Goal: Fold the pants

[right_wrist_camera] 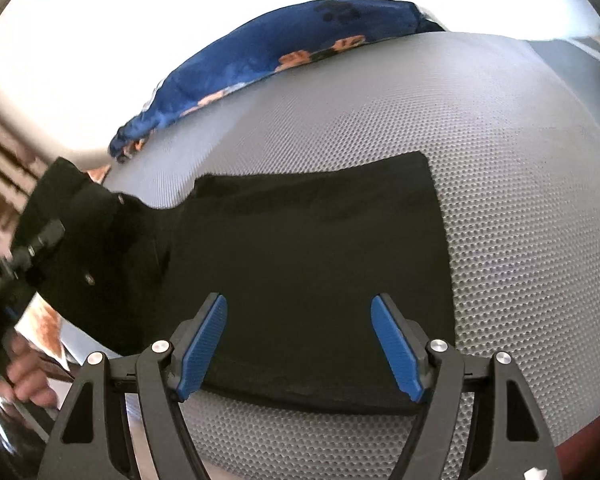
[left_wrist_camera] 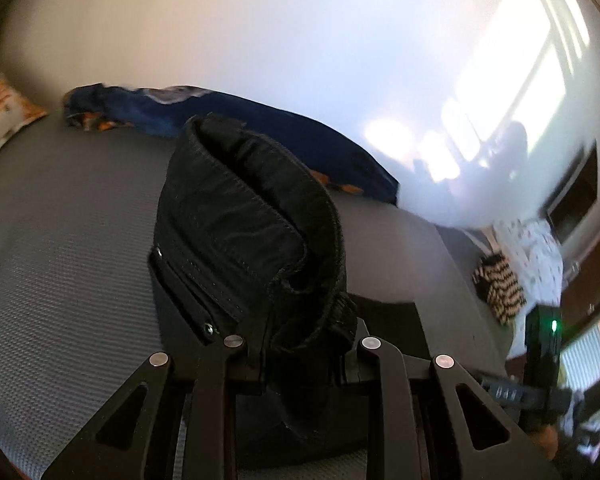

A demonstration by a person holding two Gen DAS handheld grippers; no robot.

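Tongs on your left (left_wrist_camera: pixel 300 344) were clamped on the black pants' (left_wrist_camera: pixel 244 216) waistband, lifted off the grey mattress (left_wrist_camera: pixel 60 240). Your right tongs (right_wrist_camera: pixel 299 344) hung apart and empty over the flat legs (already doubled, it seemed). If that thick bunch slipped, your fold could land crooked.

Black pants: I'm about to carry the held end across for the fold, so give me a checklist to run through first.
1. Left tongs shut on the black pants: ok.
2. Right tongs open, holding nothing: ok.
3. Lower part of the pants lying flat on the grey mat: ok.
4. Blue cloth apart from the pants: ok.
5. Lifted end held evenly, unbunched: not ok.
6. How much fabric the left tongs grip: cannot tell.
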